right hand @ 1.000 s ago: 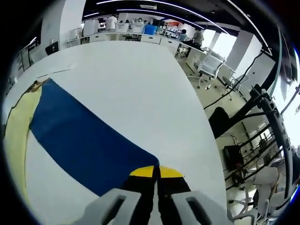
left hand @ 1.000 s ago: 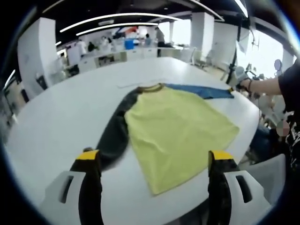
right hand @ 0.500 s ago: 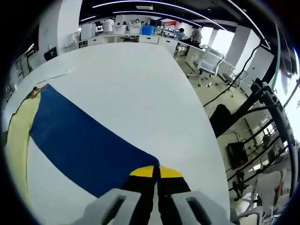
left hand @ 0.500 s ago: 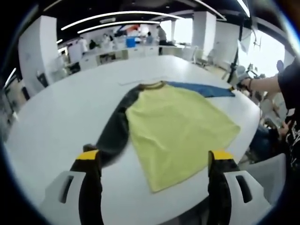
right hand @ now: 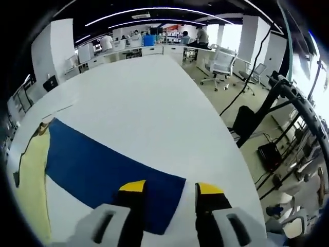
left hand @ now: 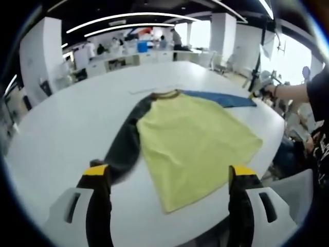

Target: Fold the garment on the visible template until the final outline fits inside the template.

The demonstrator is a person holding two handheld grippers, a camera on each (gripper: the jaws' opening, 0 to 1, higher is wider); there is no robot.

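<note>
We log the garment (left hand: pixel 195 139) flat and unfolded on the worktop (left hand: pixel 67 123), blue sleeve (right hand: pixel 103 170) at 12 o'clock of the right tool (right hand: pixel 172 188), both tools (left hand: pixel 169 172) agape, empty; all folds remain.

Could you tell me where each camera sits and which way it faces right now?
Left gripper view: rides the open left claw, looking across the white table at the yellow shirt; a person's arm shows.
Right gripper view: rides the open right claw, above the blue sleeve.
Shared: shirt, blue sleeve, table.
</note>
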